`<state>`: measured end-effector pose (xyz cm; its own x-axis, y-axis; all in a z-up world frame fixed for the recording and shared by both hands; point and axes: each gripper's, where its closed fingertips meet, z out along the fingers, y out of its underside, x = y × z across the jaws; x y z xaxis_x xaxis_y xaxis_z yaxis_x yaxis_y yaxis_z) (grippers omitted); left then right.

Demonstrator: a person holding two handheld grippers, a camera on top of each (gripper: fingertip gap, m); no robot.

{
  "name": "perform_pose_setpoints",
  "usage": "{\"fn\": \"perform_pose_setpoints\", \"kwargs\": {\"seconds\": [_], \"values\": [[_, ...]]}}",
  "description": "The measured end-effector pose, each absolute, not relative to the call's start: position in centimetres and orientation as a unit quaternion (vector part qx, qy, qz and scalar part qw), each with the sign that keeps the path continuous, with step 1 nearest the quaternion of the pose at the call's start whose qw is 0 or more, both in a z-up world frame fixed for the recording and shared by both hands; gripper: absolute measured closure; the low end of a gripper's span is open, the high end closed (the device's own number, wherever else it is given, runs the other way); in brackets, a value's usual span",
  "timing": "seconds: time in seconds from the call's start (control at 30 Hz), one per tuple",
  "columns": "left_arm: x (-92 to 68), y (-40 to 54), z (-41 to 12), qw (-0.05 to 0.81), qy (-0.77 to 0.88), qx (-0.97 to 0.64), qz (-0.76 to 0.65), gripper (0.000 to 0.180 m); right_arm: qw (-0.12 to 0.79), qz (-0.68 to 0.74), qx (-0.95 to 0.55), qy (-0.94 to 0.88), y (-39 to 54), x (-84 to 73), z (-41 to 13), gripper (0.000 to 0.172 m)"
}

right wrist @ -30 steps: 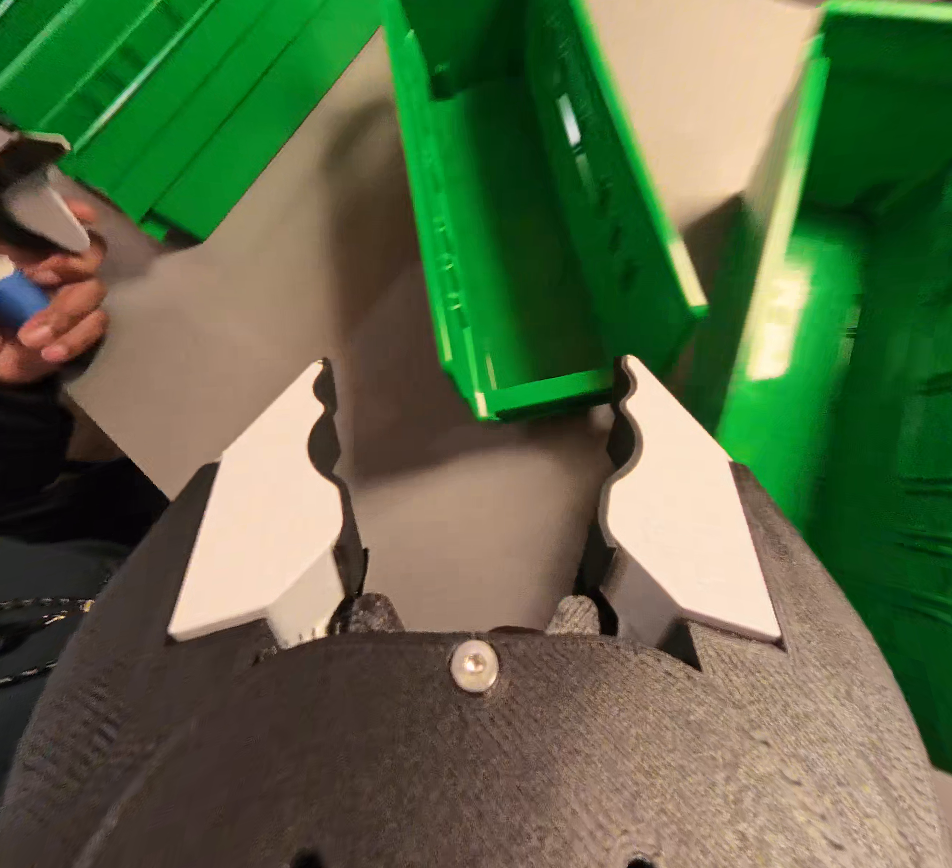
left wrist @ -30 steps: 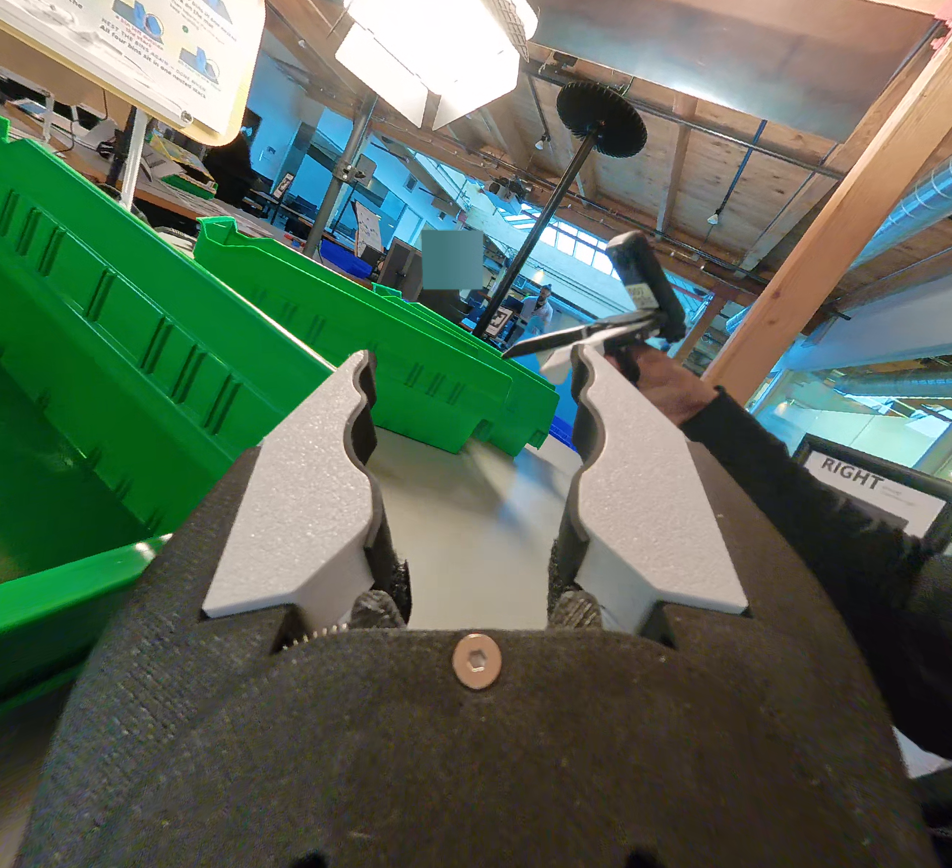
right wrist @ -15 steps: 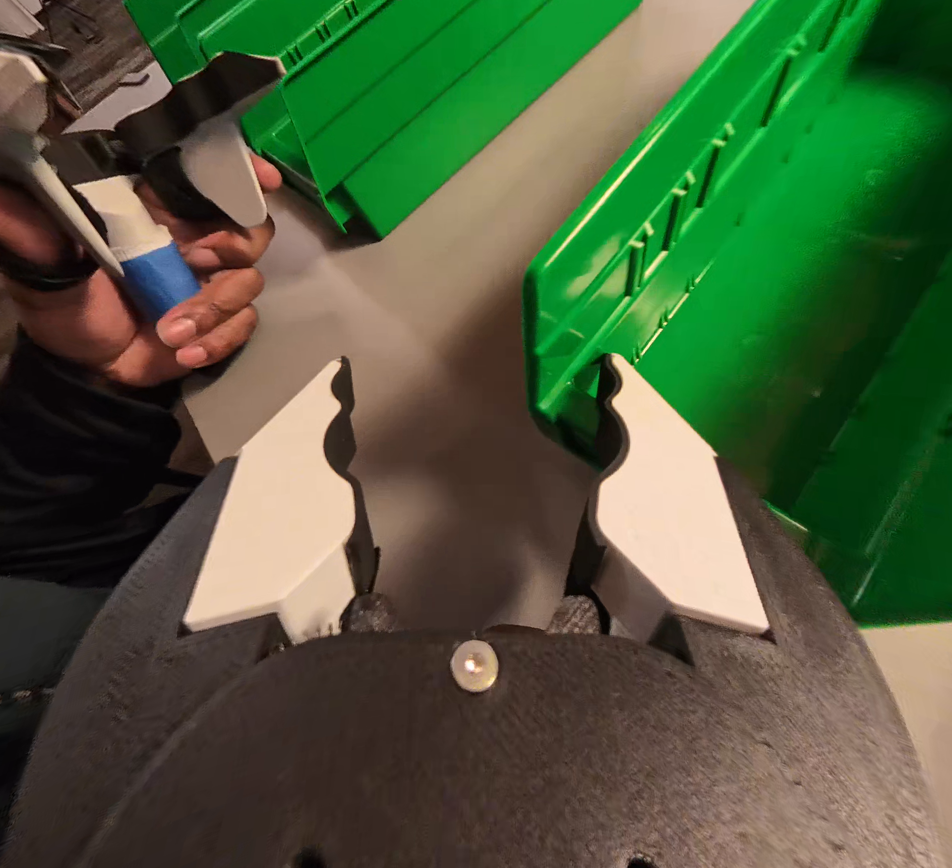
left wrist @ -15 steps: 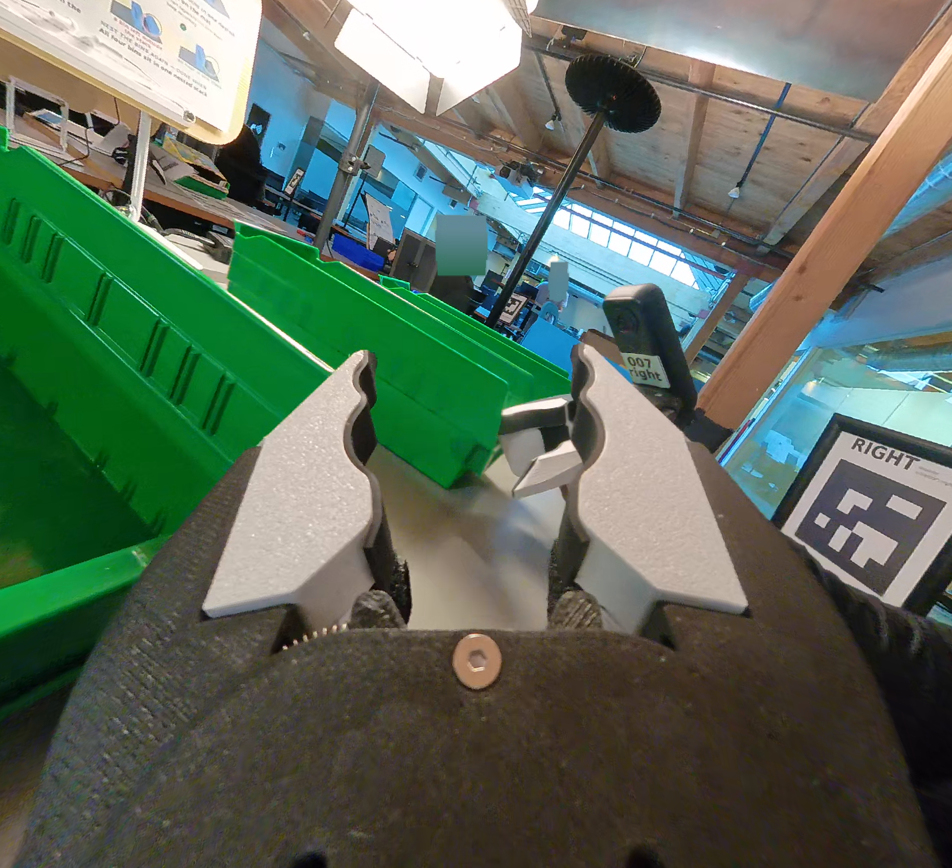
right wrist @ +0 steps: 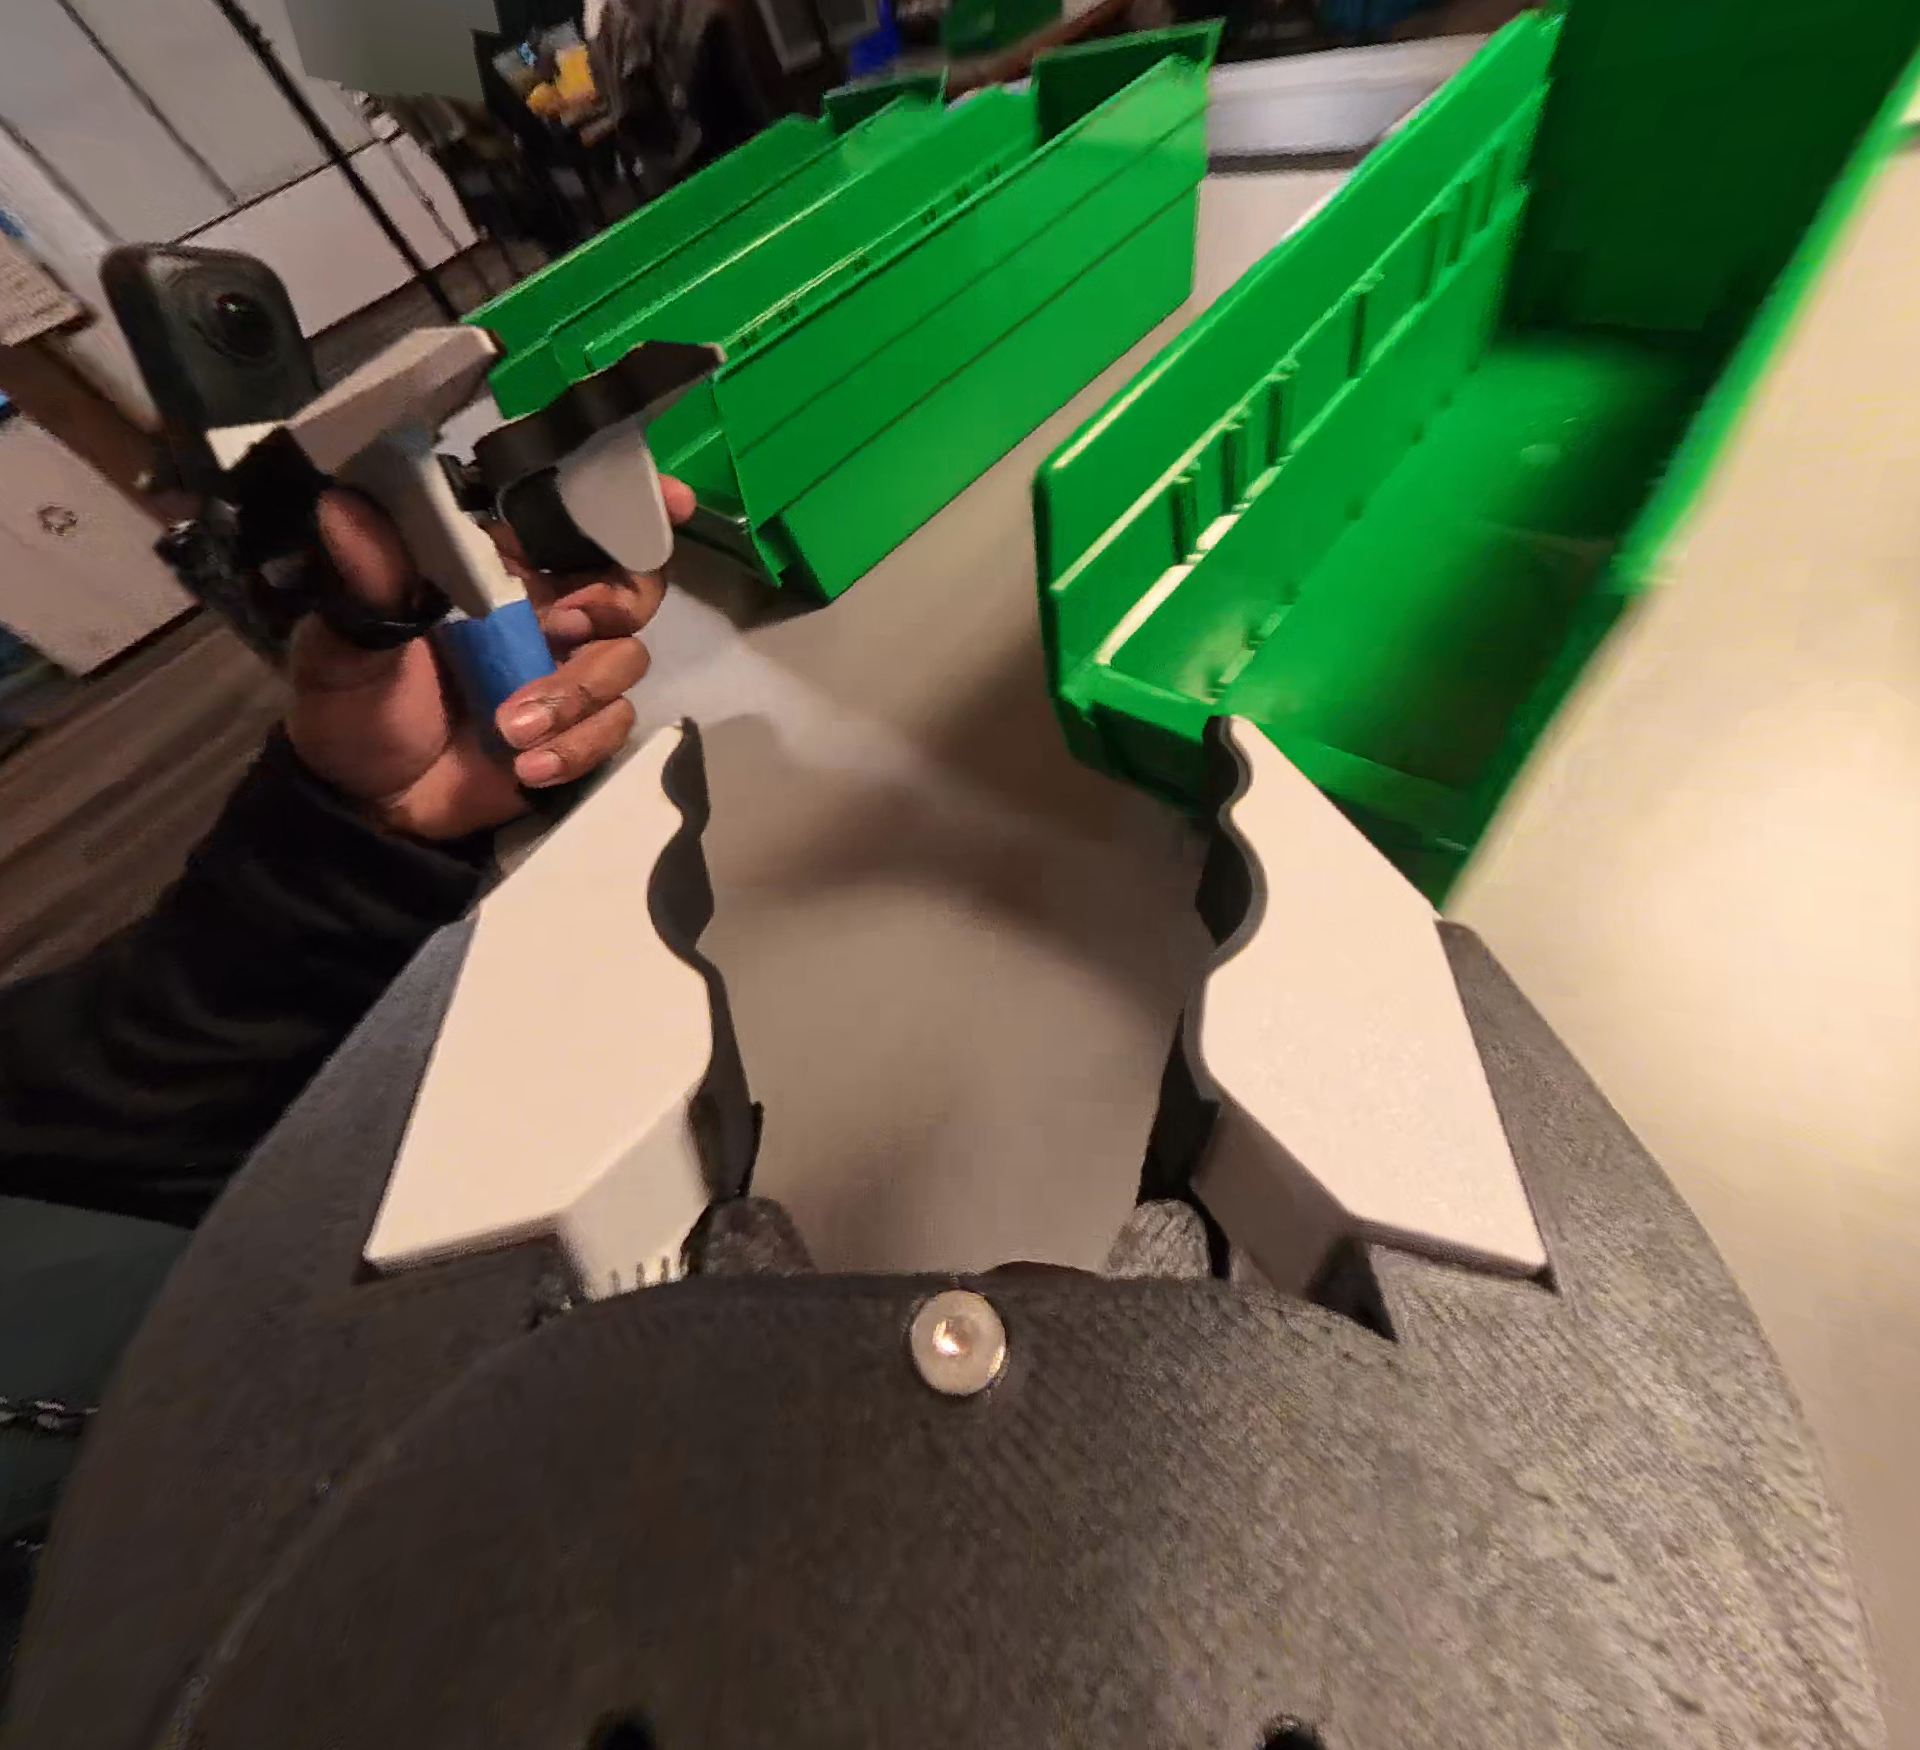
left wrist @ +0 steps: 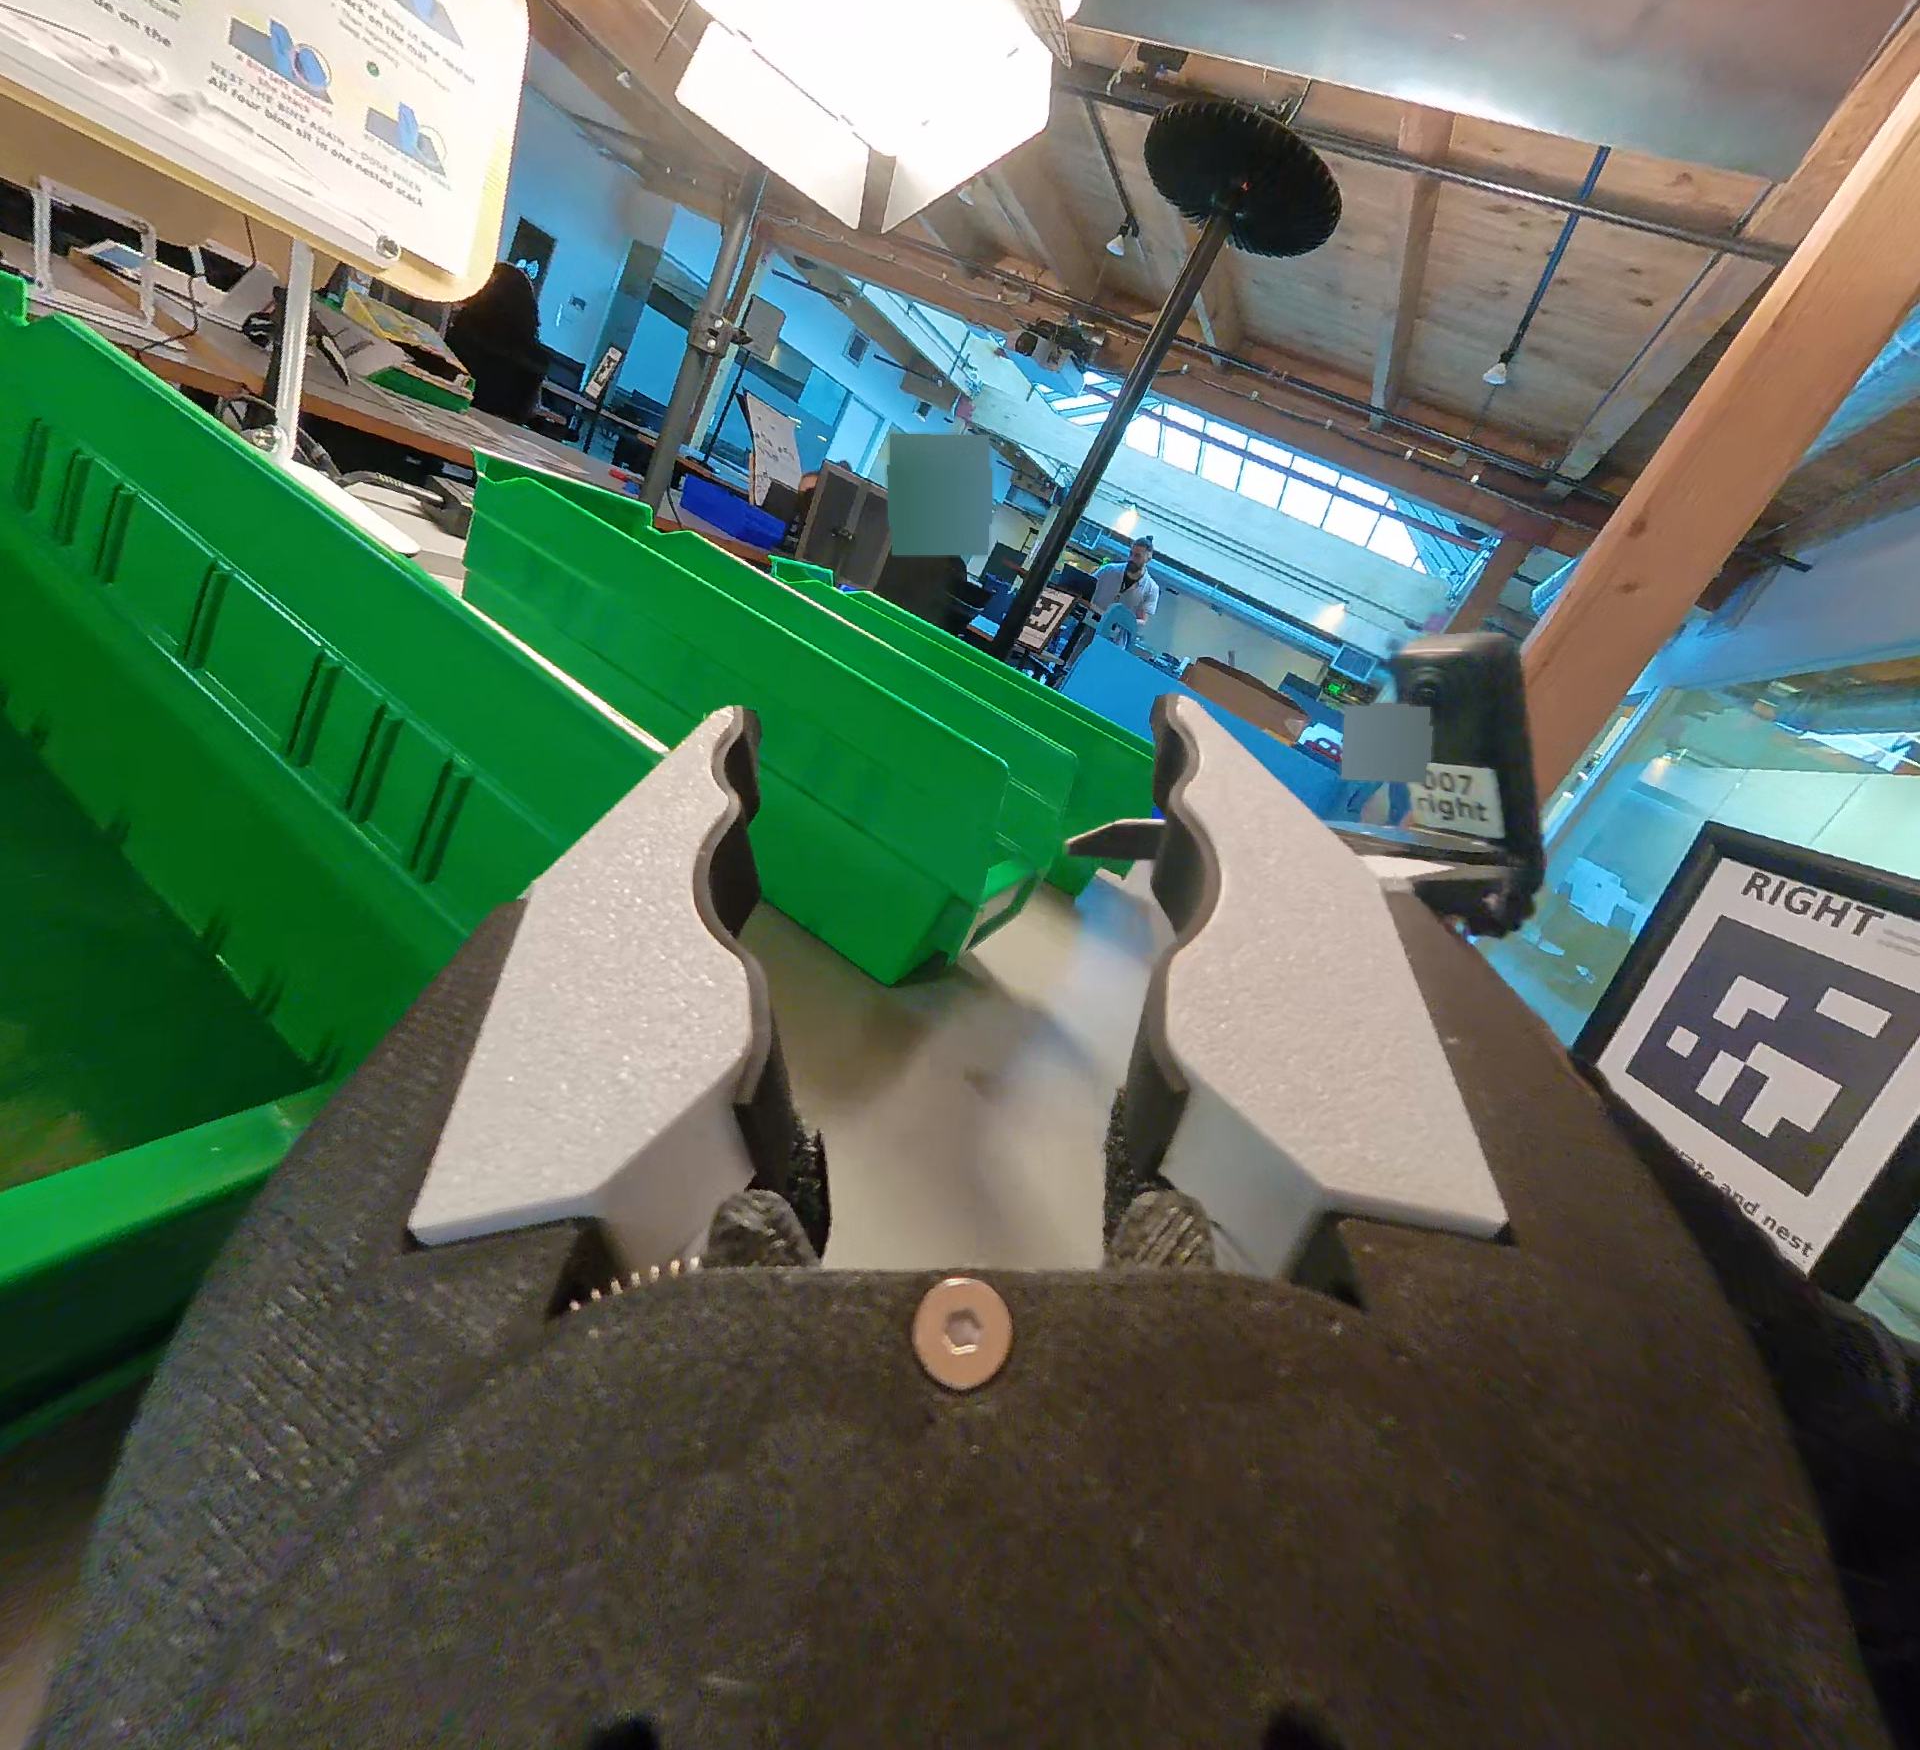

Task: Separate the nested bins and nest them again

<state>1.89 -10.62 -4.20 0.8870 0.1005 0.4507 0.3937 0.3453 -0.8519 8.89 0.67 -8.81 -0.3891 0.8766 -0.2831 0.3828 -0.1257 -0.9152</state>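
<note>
— Swinging hard, that's what the right hand-held gripper has done: a second back it looked straight down on a narrow green bin, and now it faces level along the desk, jaws spread and bare, slightly narrower than before.

— And the left one?

— The left hand-held gripper has barely shifted; its jaws hang apart with nothing between them. In the right wrist view it shows at middle left, gripped by a hand over the desk's edge.

— So where are the bins?

— A nested stack of green bins lies upper centre of the right wrist view, well apart from a single open bin at the right, whose near corner sits just beside the right fingertip. Neither is gripped, so I'd judge this a pause between moves — separating or re-nesting, I can't tell which.

— The room?

— Pale grey desk, smooth and uncluttered between bins. Beyond, in the left wrist view: a bright lamp panel at top, timber ceiling beams, an instruction board upper left, a marker card at the right edge.
</note>
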Motion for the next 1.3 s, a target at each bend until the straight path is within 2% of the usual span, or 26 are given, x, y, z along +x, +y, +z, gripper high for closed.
{"fn": "perform_pose_setpoints", "kwargs": {"seconds": [0.2, 0.3, 0.37, 0.43, 0.47, 0.63, 0.87, 1.13, 1.23, 1.3], "values": [[1.8, -10.4, -4.3, 0.787, -0.221, -0.569, -0.090, 0.105, 0.413, 0.476, -0.567, -0.531, 13.8, 11.7, -6.1, 0.075], [1.7, -10.3, -4.5, 0.783, -0.225, -0.574, -0.087, 0.105, 0.417, 0.430, -0.616, -0.512, 19.5, 11.2, -7.1, 0.072], [1.6, -10.2, -4.6, 0.782, -0.227, -0.575, -0.083, 0.105, 0.378, 0.426, -0.642, -0.513, 20.8, 10.4, -8.7, 0.069], [1.6, -10.2, -4.5, 0.782, -0.228, -0.574, -0.081, 0.105, 0.320, 0.463, -0.639, -0.524, 19.0, 9.7, -9.8, 0.072], [1.6, -10.2, -4.5, 0.782, -0.229, -0.574, -0.080, 0.105, 0.306, 0.476, -0.637, -0.524, 18.2, 9.5, -10.1, 0.067], [1.6, -10.3, -4.5, 0.784, -0.228, -0.573, -0.078, 0.105, 0.306, 0.487, -0.621, -0.533, 16.4, 9.0, -10.4, 0.072], [1.8, -10.4, -4.3, 0.789, -0.222, -0.568, -0.076, 0.105, 0.310, 0.535, -0.584, -0.526, 13.9, 11.5, -7.9, 0.065], [1.9, -10.4, -4.2, 0.791, -0.219, -0.568, -0.060, 0.105, 0.371, 0.579, -0.530, -0.496, 8.9, 12.1, -4.6, 0.048], [2.1, -10.7, -3.6, 0.802, -0.219, -0.556, -0.021, 0.104, 0.345, 0.651, -0.493, -0.463, 5.7, 12.2, -2.2, 0.038], [3.3, -10.7, -2.5, 0.830, -0.243, -0.497, -0.070, 0.103, 0.318, 0.715, -0.468, -0.412, 4.0, 12.4, -0.2, 0.034]]}}
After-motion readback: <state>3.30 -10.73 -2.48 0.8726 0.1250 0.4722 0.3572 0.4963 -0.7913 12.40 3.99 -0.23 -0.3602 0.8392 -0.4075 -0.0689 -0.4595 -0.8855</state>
